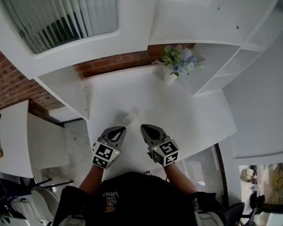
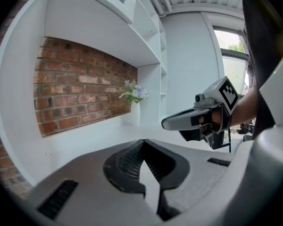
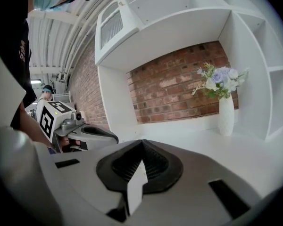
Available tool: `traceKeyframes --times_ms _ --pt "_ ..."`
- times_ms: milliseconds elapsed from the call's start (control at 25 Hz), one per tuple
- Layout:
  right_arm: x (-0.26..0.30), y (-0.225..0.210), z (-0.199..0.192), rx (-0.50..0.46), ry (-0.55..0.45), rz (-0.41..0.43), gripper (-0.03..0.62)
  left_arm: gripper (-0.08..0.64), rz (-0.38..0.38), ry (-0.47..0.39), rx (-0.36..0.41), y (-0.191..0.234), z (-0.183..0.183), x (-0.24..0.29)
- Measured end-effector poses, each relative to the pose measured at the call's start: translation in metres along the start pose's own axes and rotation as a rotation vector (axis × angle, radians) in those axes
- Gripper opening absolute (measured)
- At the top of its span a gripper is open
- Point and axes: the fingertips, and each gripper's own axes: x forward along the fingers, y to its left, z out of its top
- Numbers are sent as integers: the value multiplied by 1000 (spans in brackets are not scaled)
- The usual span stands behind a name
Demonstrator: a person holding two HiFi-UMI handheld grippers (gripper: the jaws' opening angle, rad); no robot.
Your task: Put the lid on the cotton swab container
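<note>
- Between the jaws of the left gripper [image 2: 142, 145] nothing was held. They were seen pressed together, tip to tip, above the white table [image 1: 193, 114].
- Near it on its right, the right gripper [image 3: 142, 147] was likewise closed and empty, so neither lid nor container had been taken up.
- Just ahead of both sets of tips, on the line between them, a small pale object [image 1: 131, 116] was seen lying on the table. It was too blurred for the lid and the cotton swab container to be told apart, and it was shown in neither gripper view.
- With both pairs of jaws shut, the object could be nudged away across the smooth top if it were approached before the jaws were parted.
- Against the white surface its edges could be misjudged. An off-centre pinch was judged likely to flick a light piece aside or tip the container, and any swabs inside could be spilled.
- A lid lowered at a tilt could be seated crooked. The container could also be slid along under the push unless it was steadied by the other gripper.
- Farther ahead and to the right, well apart from both grippers, a vase of flowers [image 1: 172, 69] stood against the brick wall [image 1: 113, 62]. It was judged at risk only from a long overshoot.
</note>
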Motion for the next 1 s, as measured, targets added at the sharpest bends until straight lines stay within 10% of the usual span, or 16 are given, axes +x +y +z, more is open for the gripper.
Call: traceKeyframes --times_ms 1000 --pt "-120 45 -27 -41 11 101 0 6 159 -53 -59 -106 -4 -70"
